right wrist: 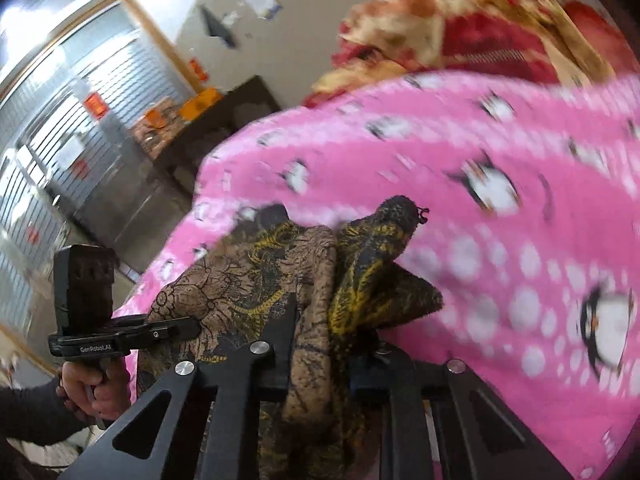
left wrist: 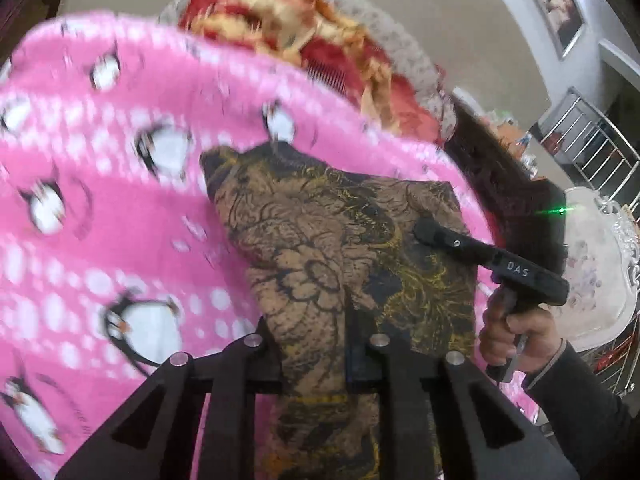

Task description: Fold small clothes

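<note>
Patterned garment [left wrist: 340, 248] pinched between both claws' fingers.

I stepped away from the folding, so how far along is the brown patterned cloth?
Done: nothing looks folded. In hand: left gripper and right gripper both clamp the brown floral-patterned cloth, lifted and bunched over the pink penguin blanket. Left: every fold.
</note>
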`<action>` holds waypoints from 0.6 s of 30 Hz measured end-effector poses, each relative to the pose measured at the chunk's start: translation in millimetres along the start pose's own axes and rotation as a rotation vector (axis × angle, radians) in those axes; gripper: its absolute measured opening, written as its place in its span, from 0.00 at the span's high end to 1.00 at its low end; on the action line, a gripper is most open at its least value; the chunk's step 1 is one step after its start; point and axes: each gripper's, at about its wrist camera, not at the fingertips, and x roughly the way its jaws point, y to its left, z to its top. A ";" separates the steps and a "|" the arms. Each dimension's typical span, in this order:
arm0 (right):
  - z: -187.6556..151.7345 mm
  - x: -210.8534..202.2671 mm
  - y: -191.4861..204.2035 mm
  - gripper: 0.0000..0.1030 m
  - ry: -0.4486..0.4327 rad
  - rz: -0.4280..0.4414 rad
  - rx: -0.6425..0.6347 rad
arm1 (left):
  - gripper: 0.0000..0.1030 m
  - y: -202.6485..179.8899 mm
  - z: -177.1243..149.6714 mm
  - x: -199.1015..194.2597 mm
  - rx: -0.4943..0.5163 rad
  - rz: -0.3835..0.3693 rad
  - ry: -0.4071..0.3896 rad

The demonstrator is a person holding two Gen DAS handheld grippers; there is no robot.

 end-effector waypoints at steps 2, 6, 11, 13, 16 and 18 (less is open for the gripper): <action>8.6 2.0 4.5 0.82 -0.019 0.025 -0.003 | 0.82 15.2 10.4 -12.9 -0.002 0.007 -0.032; 9.4 30.6 -3.3 0.81 0.032 -0.016 0.040 | 0.76 39.7 16.5 8.2 -0.033 0.025 0.043; -0.5 25.3 -35.8 0.64 0.025 -0.087 0.248 | 0.47 66.1 12.9 25.5 -0.104 0.061 0.099; -0.9 -1.6 -30.4 0.64 -0.046 -0.097 0.241 | 0.39 68.6 15.5 7.5 -0.109 0.095 0.052; -7.0 -34.2 -4.1 0.62 -0.073 -0.092 0.152 | 0.39 60.8 15.7 -23.2 -0.086 0.100 -0.018; -14.5 -41.2 31.4 0.62 -0.039 -0.081 0.004 | 0.39 43.8 10.7 -39.1 -0.056 0.074 -0.055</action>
